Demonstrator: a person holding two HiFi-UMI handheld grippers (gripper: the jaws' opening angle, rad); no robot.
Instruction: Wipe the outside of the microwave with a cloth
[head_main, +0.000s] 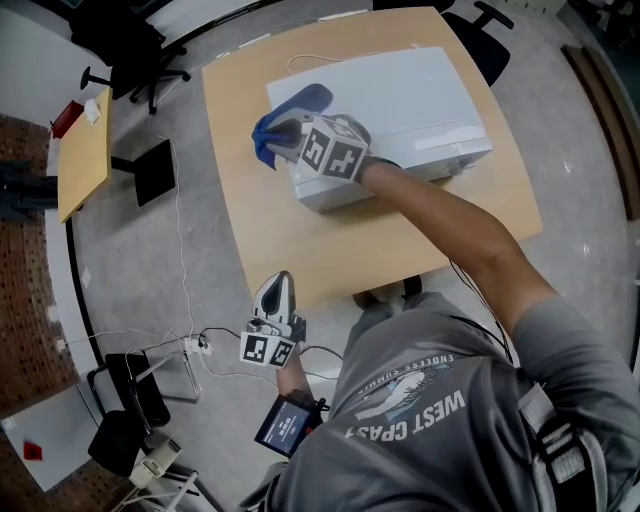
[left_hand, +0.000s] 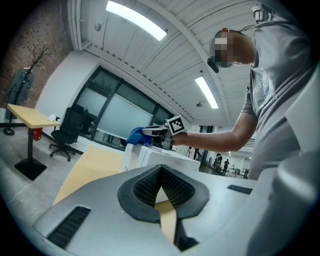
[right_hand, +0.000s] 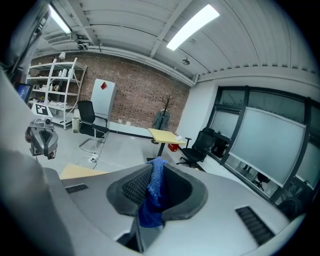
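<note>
A white microwave (head_main: 400, 100) lies on the wooden table (head_main: 260, 230); its white body (left_hand: 165, 157) also shows beyond the left gripper's jaws. My right gripper (head_main: 292, 127) is over the microwave's left end, shut on a blue cloth (head_main: 272, 135). In the right gripper view the blue cloth (right_hand: 152, 195) is pinched between the two dark pads and hangs down. My left gripper (head_main: 277, 290) hangs off the table's near edge, pointing level at the table, its jaws shut with nothing between them. In the left gripper view the right gripper (left_hand: 150, 132) and the blue cloth (left_hand: 136, 135) appear above the microwave.
Cables (head_main: 185, 340) run across the floor left of the table. A second small wooden table (head_main: 85, 150) and office chairs (head_main: 140, 50) stand further left. A dark chair (head_main: 480, 35) sits behind the table. The person's body fills the lower right of the head view.
</note>
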